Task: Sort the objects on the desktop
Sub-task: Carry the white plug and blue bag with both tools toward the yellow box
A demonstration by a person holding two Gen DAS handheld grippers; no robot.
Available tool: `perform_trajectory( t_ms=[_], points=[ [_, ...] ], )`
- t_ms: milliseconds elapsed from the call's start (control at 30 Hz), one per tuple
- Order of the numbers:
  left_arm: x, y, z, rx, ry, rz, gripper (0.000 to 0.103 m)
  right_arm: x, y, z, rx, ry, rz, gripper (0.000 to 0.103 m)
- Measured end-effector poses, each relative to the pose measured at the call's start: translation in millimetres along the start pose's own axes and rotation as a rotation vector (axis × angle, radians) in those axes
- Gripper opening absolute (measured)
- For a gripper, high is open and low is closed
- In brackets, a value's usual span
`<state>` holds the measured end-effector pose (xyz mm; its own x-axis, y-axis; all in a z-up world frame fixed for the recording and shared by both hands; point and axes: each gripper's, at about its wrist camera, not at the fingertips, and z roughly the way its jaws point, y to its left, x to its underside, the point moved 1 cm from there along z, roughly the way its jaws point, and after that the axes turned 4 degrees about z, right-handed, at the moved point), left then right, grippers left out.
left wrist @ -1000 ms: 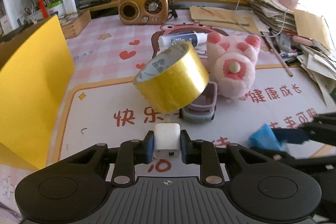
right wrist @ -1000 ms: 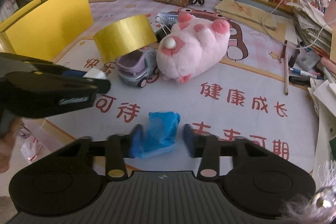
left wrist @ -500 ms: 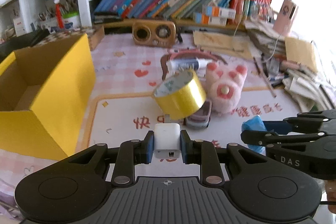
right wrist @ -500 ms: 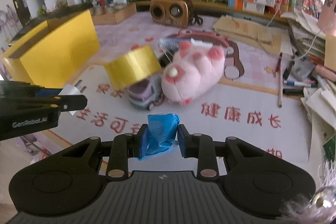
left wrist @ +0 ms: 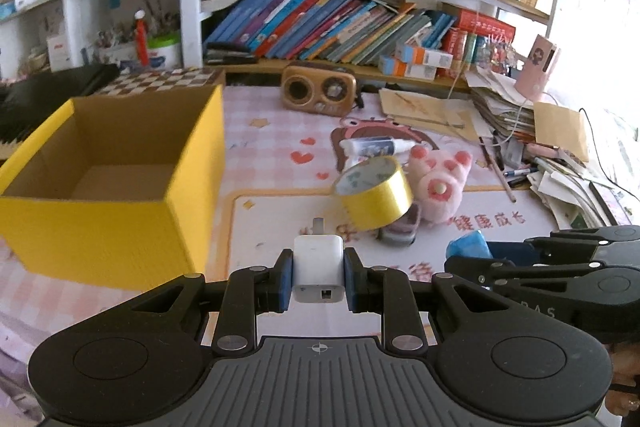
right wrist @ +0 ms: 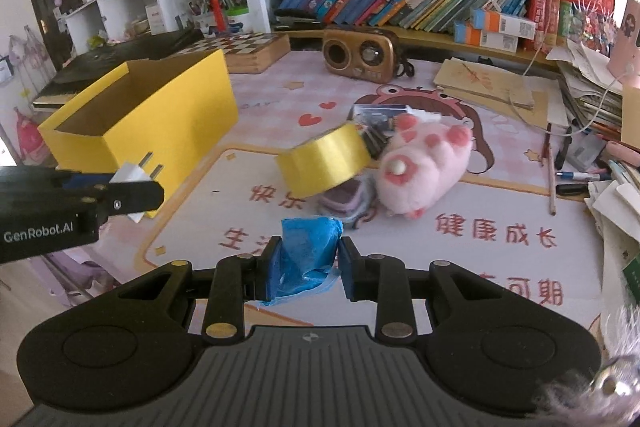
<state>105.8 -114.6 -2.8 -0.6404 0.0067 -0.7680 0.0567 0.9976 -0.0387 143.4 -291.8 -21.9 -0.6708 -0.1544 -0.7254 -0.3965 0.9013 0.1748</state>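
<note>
My left gripper (left wrist: pixel 318 279) is shut on a white plug charger (left wrist: pixel 318 267), held above the desk mat; it also shows in the right wrist view (right wrist: pixel 136 183) at the left. My right gripper (right wrist: pixel 306 267) is shut on a crumpled blue bag (right wrist: pixel 308 255), also seen in the left wrist view (left wrist: pixel 468 247). An open yellow cardboard box (left wrist: pixel 112 163) stands at the left, empty inside. A gold tape roll (left wrist: pixel 374 193) leans on a small toy car (left wrist: pixel 398 231), beside a pink plush pig (left wrist: pixel 438 183).
A white tube (left wrist: pixel 376 147) lies behind the tape. A brown radio (left wrist: pixel 318 95) stands at the back under shelves of books (left wrist: pixel 320 23). Papers and pens (left wrist: pixel 540 155) pile up at the right. A checkered board (right wrist: pixel 244 47) sits behind the box.
Both grippers have lifted and pulled back from the desk with their objects; the yellow box's open top has come into view. The tape, car and pig have not moved.
</note>
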Motion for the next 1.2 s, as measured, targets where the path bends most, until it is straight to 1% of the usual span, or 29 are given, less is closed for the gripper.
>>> perform_trajectory(
  t_ms=[267,667,1033,1200],
  points=[
    [22.9,35.2,-21.1,0.032,0.02,-0.004,0.024,12.9,50.0,-0.9,0.012,0.014,0.005,0.027],
    [50.3,78.7,-56.4,0.078,0.023,0.035,0.024,42.7,121.0,-9.6,0.04,0.023,0.016,0.027],
    [76.4,105.3,-90.5,0.075,0.016,0.061,0.024,70.2,169.4,-22.7,0.049,0.01,0.028,0.027],
    [87.3,115.4,-104.8,0.058,0.012,0.047,0.024,80.2,188.5,-27.2,0.031,0.01,0.013,0.027]
  ],
)
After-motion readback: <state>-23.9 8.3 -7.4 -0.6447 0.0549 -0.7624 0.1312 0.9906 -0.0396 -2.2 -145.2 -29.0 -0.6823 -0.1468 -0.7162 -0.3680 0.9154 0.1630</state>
